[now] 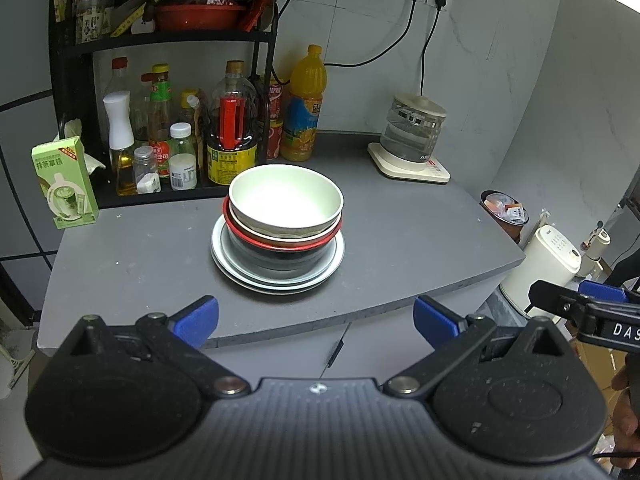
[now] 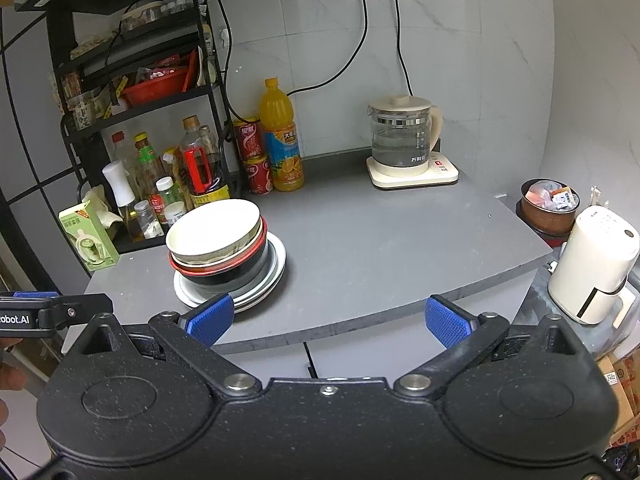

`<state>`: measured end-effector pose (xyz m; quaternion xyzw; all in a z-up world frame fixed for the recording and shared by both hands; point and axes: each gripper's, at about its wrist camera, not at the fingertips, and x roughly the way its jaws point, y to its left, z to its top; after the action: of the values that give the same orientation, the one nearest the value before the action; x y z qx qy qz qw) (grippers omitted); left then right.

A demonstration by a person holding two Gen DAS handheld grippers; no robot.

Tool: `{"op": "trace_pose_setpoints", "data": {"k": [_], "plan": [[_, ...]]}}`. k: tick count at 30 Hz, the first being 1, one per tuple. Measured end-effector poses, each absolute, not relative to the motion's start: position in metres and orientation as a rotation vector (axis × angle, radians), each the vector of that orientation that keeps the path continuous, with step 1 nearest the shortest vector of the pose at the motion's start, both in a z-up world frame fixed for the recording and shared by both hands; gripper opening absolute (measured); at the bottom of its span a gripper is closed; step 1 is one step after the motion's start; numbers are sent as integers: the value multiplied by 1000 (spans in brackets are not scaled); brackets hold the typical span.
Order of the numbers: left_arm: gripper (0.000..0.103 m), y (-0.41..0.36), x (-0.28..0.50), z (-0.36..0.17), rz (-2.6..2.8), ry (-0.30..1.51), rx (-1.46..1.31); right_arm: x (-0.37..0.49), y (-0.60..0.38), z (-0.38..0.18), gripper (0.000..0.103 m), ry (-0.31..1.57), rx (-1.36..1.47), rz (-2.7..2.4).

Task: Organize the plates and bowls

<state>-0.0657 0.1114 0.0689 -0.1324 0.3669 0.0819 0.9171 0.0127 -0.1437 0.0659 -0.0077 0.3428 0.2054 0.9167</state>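
**Table layout: stack front-left, kettle back-right**

Bowls (image 1: 286,200) sit nested, one in another, on a pile of plates (image 1: 276,276) on the table (image 1: 400,240), toward its front-left. Behind the stack: shelf rack (image 1: 160,40) w/ bottles (image 1: 160,120) on its bottom level. Juice bottle (image 1: 302,108) just right of the rack, cans (image 2: 252,156) betw. the two. Carton (image 1: 66,184) left of the stack, in front of the rack. Kettle (image 1: 414,132) on its base at back-right, well apart from the stack. Off the table's right edge: a tub (image 2: 550,208), a jug (image 2: 592,264) in front of it.
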Motion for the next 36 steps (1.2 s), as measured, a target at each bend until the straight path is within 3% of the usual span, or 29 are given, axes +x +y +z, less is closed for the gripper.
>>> {"op": "trace_pose_setpoints", "data": {"k": [36], "plan": [[103, 111, -63, 73, 179, 767, -249, 12, -140, 70, 103, 709, 6, 446]]}}
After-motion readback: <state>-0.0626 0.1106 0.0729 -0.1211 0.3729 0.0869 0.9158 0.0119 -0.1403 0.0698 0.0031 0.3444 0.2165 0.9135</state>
